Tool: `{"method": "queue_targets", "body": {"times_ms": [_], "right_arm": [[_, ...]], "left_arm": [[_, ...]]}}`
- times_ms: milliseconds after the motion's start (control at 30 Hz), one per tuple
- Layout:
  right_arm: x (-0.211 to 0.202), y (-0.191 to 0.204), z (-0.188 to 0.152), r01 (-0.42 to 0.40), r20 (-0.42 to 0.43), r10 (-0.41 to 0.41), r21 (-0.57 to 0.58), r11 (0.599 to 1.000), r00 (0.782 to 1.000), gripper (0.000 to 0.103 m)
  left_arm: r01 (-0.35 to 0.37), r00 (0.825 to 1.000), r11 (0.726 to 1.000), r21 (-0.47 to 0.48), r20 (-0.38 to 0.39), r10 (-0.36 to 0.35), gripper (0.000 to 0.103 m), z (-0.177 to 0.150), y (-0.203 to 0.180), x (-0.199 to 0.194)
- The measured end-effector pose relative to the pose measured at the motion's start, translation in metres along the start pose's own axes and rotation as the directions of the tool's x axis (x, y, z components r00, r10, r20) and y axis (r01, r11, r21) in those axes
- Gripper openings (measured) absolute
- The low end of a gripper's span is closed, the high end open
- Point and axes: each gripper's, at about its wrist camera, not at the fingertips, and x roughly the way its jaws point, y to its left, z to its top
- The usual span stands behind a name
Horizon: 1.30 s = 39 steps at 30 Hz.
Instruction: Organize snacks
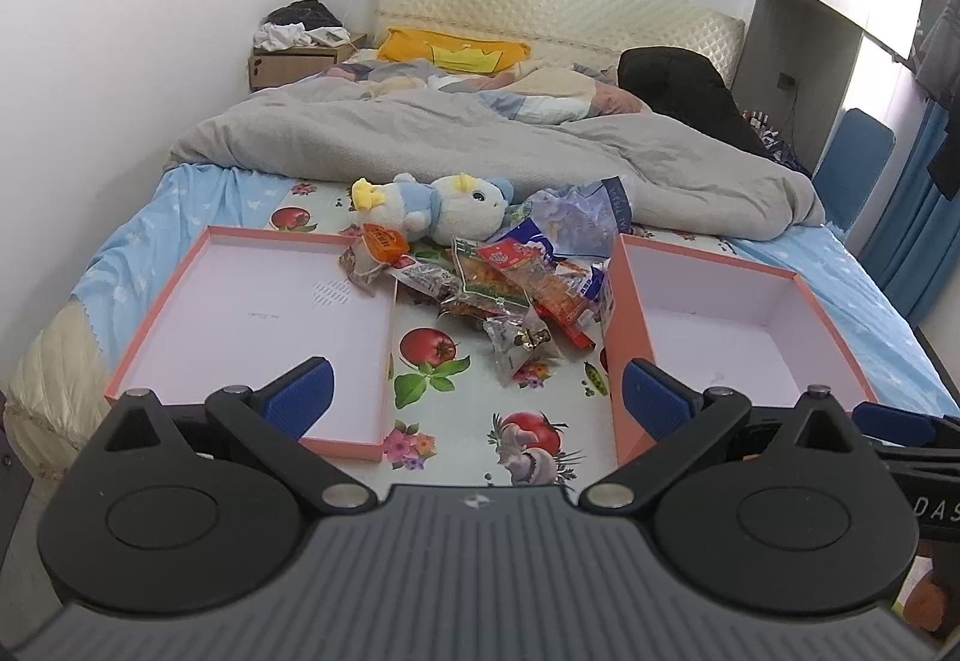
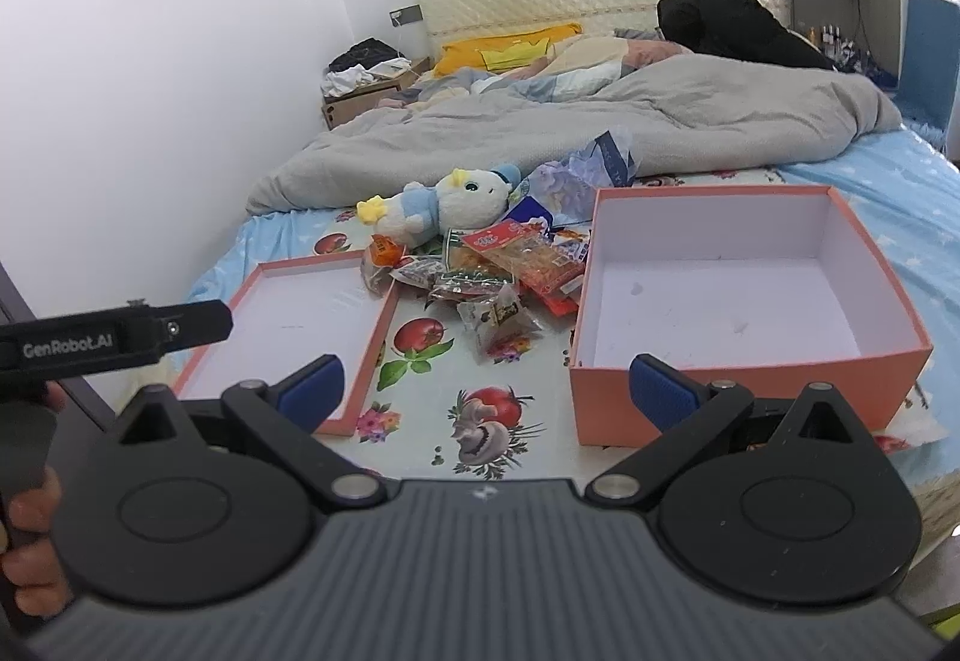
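Observation:
A heap of snack packets [image 1: 498, 289] [image 2: 492, 283] lies on a fruit-print cloth [image 1: 468, 421] [image 2: 432, 409] on the bed. A shallow pink box lid [image 1: 180, 349] [image 2: 372, 337] sits left of the heap. A deeper pink box [image 1: 624, 337] [image 2: 720, 397] sits to its right. Both show bare white insides. My left gripper [image 1: 477, 391] hangs open above the cloth, short of the heap, holding nothing. My right gripper [image 2: 486, 391] is open too, its right finger [image 2: 660, 391] before the deep box's front wall.
A blue and white plush toy [image 1: 444, 208] [image 2: 444, 202] lies just behind the heap, beside a crumpled blue plastic bag [image 1: 582, 217] [image 2: 594, 169]. A grey duvet [image 1: 480, 138] [image 2: 600, 120] covers the far bed. A hand [image 2: 30, 517] holds the left gripper's handle.

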Motion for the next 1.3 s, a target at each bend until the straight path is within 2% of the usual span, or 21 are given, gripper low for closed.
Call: {"method": "queue_targets", "body": {"times_ms": [367,500,800,1033,1300], "right_arm": [[0.001,0.0,-0.005,-0.011,-0.009,0.011,-0.005,1.0,1.0,0.103],[0.001,0.001,-0.008,0.007,-0.006,-0.007,-0.01,1.0,1.0,0.098],[0.009,0.006,-0.018,-0.02,-0.028,0.019,-0.047,0.999,0.999,0.098],[0.01,0.007,-0.021,-0.015,-0.002,0.015,-0.065,0.998,1.0,0.098],[0.021,0.0,-0.027,-0.013,-0.036,0.012,-0.041,0.999,0.999,0.099]], "left_arm": [[0.002,1.0,1.0,0.008,-0.006,-0.002,0.103,-0.006,0.0,0.003],[0.004,1.0,1.0,0.016,-0.004,-0.004,0.103,-0.008,0.0,0.003],[-0.026,1.0,1.0,0.009,-0.011,0.026,0.103,-0.021,0.011,0.008],[-0.033,0.999,0.999,-0.005,-0.022,0.033,0.103,-0.025,0.018,0.013],[-0.03,0.998,1.0,0.003,-0.046,0.03,0.103,-0.031,0.015,0.024]]}}
